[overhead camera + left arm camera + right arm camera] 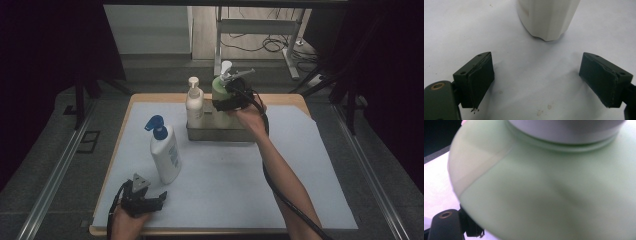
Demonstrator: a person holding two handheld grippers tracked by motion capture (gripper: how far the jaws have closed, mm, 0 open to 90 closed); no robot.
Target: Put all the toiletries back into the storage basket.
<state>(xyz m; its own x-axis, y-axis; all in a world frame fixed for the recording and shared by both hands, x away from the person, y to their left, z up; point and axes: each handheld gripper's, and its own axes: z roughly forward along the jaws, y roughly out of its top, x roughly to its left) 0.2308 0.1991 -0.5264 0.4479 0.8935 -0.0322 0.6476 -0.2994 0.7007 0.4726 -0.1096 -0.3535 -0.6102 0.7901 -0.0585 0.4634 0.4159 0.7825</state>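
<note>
Clenching the pale green plastic pump bottle (544, 195), the right claw (227, 100) hides its base; the left claw (544, 82), at seven o'clock, gapes released.

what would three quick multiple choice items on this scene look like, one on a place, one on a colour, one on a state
1. Where does the white bottle with the blue pump stand?
A. in the metal tray
B. on the white mat, in front of the tray
C. on the floor

2. What colour is the bottle at the right gripper?
A. pale green
B. red
C. black

3. How do the jaws of the left gripper stand?
A. clamped on the blue pump
C. clamped on the tray's rim
B. wide apart, nothing between them

Key: 1 B, the high view shows it upright on the mat, nearer the person than the metal tray. 2 A, the right gripper view shows a pale green body. 3 B, the left gripper view shows only bare mat between the pads.
</note>
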